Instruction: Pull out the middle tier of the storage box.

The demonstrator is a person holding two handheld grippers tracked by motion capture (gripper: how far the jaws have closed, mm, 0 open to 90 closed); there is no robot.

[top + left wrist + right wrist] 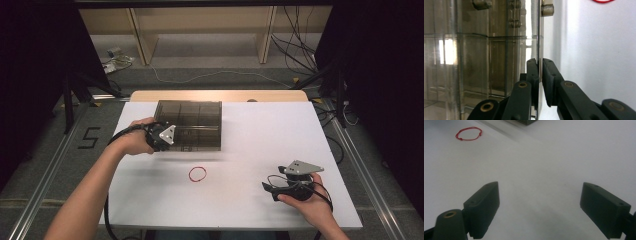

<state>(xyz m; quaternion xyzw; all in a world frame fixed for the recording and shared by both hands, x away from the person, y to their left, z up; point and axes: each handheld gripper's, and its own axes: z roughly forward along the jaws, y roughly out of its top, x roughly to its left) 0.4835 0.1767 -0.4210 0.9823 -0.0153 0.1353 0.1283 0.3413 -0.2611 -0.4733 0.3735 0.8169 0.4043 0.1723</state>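
black jaws of the left gripper [540,72] pinch the thin lid edge of the smoked plastic compartment box [189,124] at mid-table, lid-opening apparently underway, next likely a steady lift, while the right gripper [539,207] rests wide open, empty, near the red string loop [197,173].

The smoky see-through box [189,125] sits in the upper middle of the white counter [260,130] and blocks the way there. The left claw [161,137] is pinched on the box's thin wall at its left front corner. A small red loop [197,173] lies flat in the middle. The right claw [539,212] gapes wide over bare counter at lower right.
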